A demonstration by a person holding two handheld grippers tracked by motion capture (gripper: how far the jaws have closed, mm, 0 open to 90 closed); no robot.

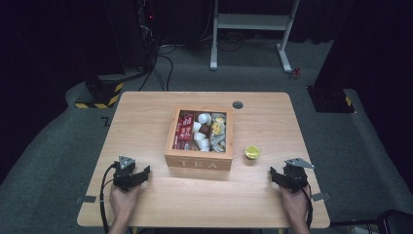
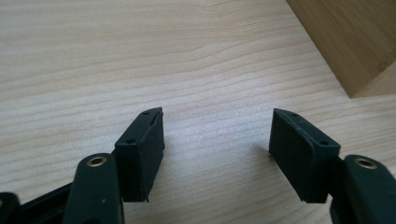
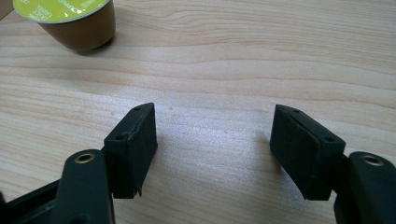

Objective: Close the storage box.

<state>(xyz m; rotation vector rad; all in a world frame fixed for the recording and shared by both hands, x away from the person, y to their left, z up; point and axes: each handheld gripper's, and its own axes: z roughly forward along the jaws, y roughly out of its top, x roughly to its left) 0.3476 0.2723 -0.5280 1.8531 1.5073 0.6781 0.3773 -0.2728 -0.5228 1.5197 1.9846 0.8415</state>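
The green-lidded coffee capsule [image 1: 252, 152] stands alone on the table [image 1: 146, 112], just beside the right wall of the wooden tea box [image 1: 198, 163], whose compartments hold red sachets, white pods and yellow packets. Judging by this, the work has barely begun: the capsule is outside the box and neither tool touches it. The left gripper [image 1: 139, 176] rests low near the table's front edge, left of the box, its jaws apart with bare wood between them. The right gripper [image 1: 277, 176] sits near the front right corner, pointing inward toward the capsule [image 3: 70, 21], jaws likewise apart and holding nothing; a hand grips each from below
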